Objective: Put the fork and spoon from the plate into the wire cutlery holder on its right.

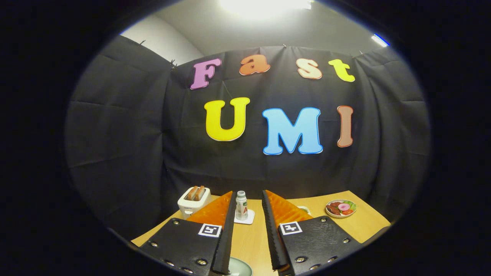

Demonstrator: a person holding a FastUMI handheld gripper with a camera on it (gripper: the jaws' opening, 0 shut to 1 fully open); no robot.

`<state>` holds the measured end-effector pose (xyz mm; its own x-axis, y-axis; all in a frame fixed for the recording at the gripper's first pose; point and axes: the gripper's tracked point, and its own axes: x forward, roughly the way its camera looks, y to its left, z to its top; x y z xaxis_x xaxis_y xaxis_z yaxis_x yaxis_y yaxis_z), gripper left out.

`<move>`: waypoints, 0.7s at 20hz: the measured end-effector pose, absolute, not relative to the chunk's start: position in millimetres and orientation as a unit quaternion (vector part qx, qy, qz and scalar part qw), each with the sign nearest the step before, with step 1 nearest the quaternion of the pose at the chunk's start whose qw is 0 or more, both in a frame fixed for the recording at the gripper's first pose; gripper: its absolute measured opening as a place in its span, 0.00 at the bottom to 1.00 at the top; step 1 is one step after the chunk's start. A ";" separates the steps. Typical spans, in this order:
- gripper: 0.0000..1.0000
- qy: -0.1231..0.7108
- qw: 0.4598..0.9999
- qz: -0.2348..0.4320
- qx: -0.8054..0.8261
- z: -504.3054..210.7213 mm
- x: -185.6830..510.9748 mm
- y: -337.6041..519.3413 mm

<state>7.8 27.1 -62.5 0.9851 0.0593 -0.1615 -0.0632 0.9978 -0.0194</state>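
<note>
My gripper (248, 199) is open above the wooden table (364, 224), with nothing between its fingers. Just below the fingers, close to me, the pale green rim of a plate (239, 267) peeks out between them. The fork, the spoon and the wire holder are hidden by the fingers or lie outside what I see.
Beyond the fingertips a small white bottle (241, 205) stands on a white coaster (245, 218). A white toaster (193, 200) with two slices of bread sits at the back left. A plate of food (340, 208) lies at the back right, and a small pale dish (305, 209) shows behind the right finger.
</note>
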 end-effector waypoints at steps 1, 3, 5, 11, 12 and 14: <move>0.41 0.103 0.994 0.038 -0.013 -78.5 8.4 30.4; 0.41 0.159 0.986 0.056 -0.010 -114.6 7.9 37.9; 0.41 0.227 0.971 0.074 -0.003 -154.0 4.6 45.6; 0.41 0.393 0.913 0.112 0.019 -251.3 -26.1 66.0; 0.41 0.419 0.900 0.116 0.021 -266.9 -33.0 68.7; 0.41 0.465 0.876 0.126 0.024 -296.1 -46.7 75.7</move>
